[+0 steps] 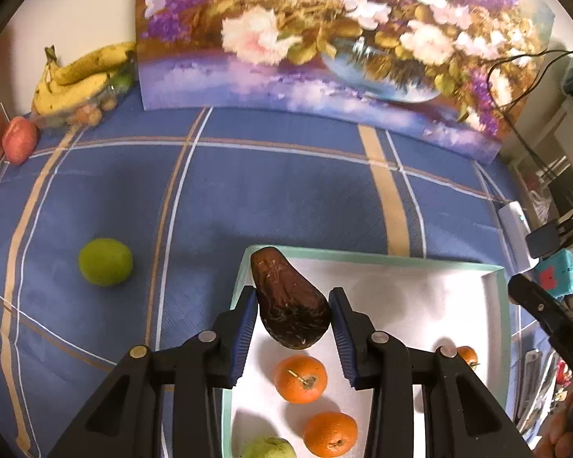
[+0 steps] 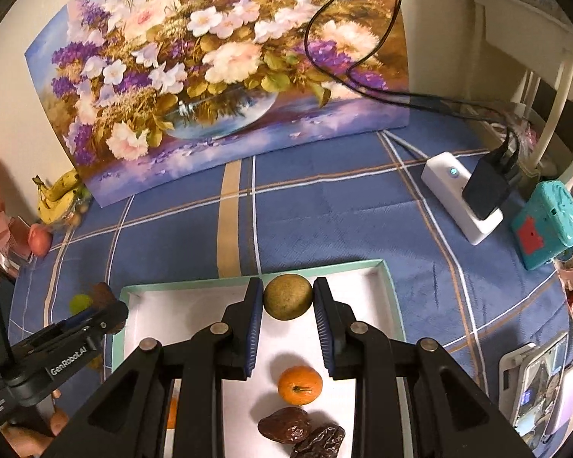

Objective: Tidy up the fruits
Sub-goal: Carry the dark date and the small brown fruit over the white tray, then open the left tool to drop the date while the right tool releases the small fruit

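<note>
Black jaws with blue pads fill the bottom of both views. From the left wrist, the left gripper (image 1: 292, 305) is closed on a dark wrinkled avocado (image 1: 288, 299), held over the far-left corner of the white tray (image 1: 420, 294). Below it, toward 6 o'clock, lie two oranges (image 1: 301, 378) and a green pear (image 1: 269, 448) that the other camera does not show. A lime (image 1: 105, 262) sits on the blue checked cloth (image 1: 286, 191) at 9 o'clock, well apart from the tray.

From the right wrist, the right gripper (image 2: 287, 297) squeezes a round brownish-green fruit (image 2: 287, 297) above the tray's far edge. Only this view shows two dark dates (image 2: 284, 429) at 6 o'clock, touching each other, and a white charger (image 2: 460, 198) at 2 o'clock. Both views show the flower painting (image 2: 217, 68) and bananas (image 1: 76, 76).
</note>
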Tool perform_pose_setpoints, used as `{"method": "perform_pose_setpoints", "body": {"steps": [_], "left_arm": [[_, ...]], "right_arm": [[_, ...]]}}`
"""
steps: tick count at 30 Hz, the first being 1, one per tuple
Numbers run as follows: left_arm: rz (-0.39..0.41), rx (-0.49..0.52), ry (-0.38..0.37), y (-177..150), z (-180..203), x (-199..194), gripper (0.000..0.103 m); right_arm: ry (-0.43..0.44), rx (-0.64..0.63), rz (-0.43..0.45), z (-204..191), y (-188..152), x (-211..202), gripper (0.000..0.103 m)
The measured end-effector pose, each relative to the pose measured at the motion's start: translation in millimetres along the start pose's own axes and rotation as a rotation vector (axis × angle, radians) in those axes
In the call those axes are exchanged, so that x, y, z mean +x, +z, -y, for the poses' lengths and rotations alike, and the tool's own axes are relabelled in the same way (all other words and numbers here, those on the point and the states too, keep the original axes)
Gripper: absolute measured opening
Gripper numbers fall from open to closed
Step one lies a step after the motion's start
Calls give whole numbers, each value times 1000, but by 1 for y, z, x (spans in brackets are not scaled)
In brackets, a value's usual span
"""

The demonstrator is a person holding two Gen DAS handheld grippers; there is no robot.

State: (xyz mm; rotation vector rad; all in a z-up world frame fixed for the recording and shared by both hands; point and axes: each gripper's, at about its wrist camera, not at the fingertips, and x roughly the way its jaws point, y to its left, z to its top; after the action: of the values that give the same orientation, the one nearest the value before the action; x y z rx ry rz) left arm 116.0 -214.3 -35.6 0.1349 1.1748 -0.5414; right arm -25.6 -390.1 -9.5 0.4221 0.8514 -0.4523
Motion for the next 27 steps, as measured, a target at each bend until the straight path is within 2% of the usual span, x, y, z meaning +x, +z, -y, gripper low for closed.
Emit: {"method": "perform_pose_setpoints", "body": {"steps": [11,27], "left_arm": [[-65,3,19,-12,-1,28,41],[-87,20,35,-12,0,35,42]], "right_arm": [[-33,0,-150,6,-24,59,28],[-73,-29,-196,5,-32,69,28]]}}
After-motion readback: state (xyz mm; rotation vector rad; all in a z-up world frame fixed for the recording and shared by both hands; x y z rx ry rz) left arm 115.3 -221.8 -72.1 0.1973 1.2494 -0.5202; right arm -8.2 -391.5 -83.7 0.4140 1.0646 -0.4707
